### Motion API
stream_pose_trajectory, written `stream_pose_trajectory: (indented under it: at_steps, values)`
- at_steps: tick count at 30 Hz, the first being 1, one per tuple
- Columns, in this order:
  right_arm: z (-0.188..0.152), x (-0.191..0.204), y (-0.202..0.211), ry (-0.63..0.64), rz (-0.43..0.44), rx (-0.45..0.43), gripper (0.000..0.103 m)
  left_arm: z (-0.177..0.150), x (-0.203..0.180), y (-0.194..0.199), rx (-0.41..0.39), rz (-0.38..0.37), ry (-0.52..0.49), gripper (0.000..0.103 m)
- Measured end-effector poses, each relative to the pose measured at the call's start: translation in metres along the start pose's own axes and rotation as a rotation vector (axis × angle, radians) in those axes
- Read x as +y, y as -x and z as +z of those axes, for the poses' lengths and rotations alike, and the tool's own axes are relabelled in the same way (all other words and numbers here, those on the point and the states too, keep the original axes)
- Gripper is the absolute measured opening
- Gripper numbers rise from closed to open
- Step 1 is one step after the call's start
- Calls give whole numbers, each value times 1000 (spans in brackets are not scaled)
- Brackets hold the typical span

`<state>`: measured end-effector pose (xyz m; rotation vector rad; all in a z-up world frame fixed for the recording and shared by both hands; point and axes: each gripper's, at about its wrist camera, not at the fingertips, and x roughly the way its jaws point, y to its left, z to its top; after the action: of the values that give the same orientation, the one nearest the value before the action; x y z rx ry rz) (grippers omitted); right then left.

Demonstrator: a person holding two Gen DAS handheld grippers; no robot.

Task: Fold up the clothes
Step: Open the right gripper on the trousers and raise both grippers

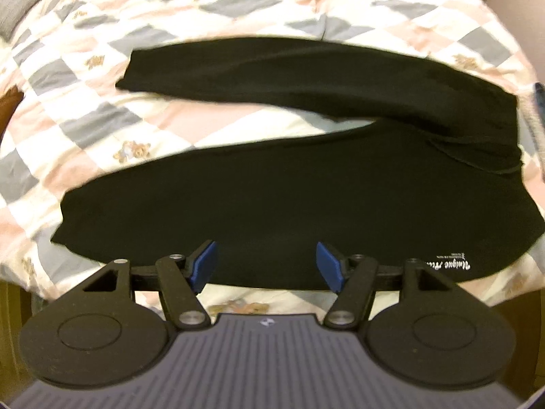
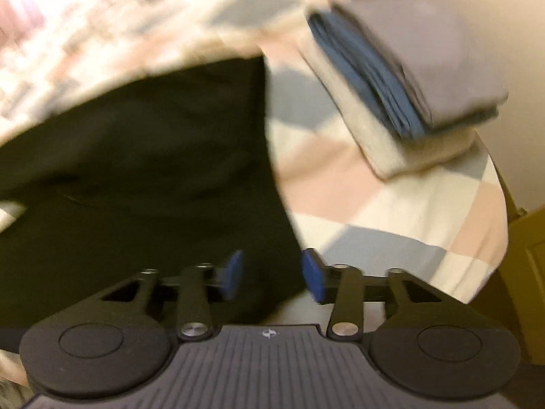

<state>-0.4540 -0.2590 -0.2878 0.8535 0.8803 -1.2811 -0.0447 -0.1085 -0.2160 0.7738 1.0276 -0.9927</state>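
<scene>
Black trousers (image 1: 272,204) lie spread on a checked quilt (image 1: 102,119), legs running left and splayed apart, waist at the right. White lettering (image 1: 446,263) shows near the front right edge. My left gripper (image 1: 266,267) is open over the near leg's front edge, with nothing between its blue pads (image 1: 204,264). In the blurred right wrist view the same black trousers (image 2: 136,170) fill the left half. My right gripper (image 2: 272,274) is open at the cloth's right edge, one pad over the black fabric, the other over the quilt (image 2: 391,218).
A stack of folded clothes (image 2: 408,88), grey, blue and white, sits on the quilt's far right corner near the bed edge. A grey pillow (image 1: 17,0) lies at the far left. A yellowish wall or door (image 2: 524,272) is beyond the bed's right side.
</scene>
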Motion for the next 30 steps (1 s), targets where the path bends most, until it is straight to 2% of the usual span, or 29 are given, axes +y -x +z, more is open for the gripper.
stream_pose_trajectory:
  at_steps: [4, 9, 13, 16, 19, 24, 30]
  values:
    - [-27, 44, 59, -79, 81, -76, 57, -18, 29, 31, -75, -21, -40, 61]
    - [-78, 102, 121, -145, 179, -83, 58, -41, 64, 63, -129, -15, -76, 63]
    - [-113, 138, 164, -154, 196, -98, 62, -54, 78, 86, -158, -15, -115, 64]
    - [-133, 148, 193, -161, 185, -129, 68, -62, 82, 102, -184, -29, -133, 67]
    - [-144, 148, 210, -177, 163, -142, 69, -68, 85, 109, -193, -35, -134, 68]
    - [-152, 146, 217, -180, 125, -128, 69, -75, 94, 110, -185, -32, -117, 68]
    - [-153, 154, 220, -162, 120, -115, 70, -84, 104, 111, -175, -28, -96, 68]
